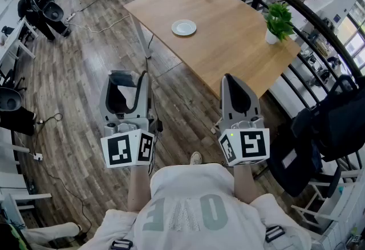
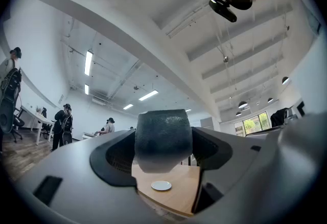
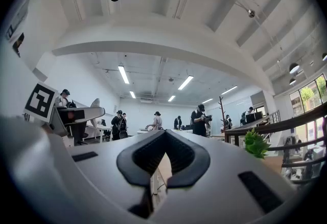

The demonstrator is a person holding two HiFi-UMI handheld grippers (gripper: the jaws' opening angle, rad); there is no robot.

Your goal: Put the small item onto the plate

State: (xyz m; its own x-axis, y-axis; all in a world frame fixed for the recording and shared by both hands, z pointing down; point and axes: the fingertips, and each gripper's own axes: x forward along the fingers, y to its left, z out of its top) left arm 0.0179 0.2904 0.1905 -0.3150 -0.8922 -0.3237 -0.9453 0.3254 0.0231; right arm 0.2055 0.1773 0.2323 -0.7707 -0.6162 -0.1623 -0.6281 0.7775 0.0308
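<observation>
Clamping a small dark grey, rough-textured rounded block (image 2: 163, 138), the left claw (image 1: 130, 82) hangs above the wooden floor (image 1: 80, 100), well apart from the round white plate (image 1: 183, 27) at its 1 o'clock on the light wooden surface (image 1: 228, 32). The claw's body hides the block's lower end. The right claw (image 1: 232, 81) is pressed together, empty.

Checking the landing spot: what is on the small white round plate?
Nothing visible: the small white round plate on the wooden table looks bare in head and left gripper views. Nothing covers it.
</observation>
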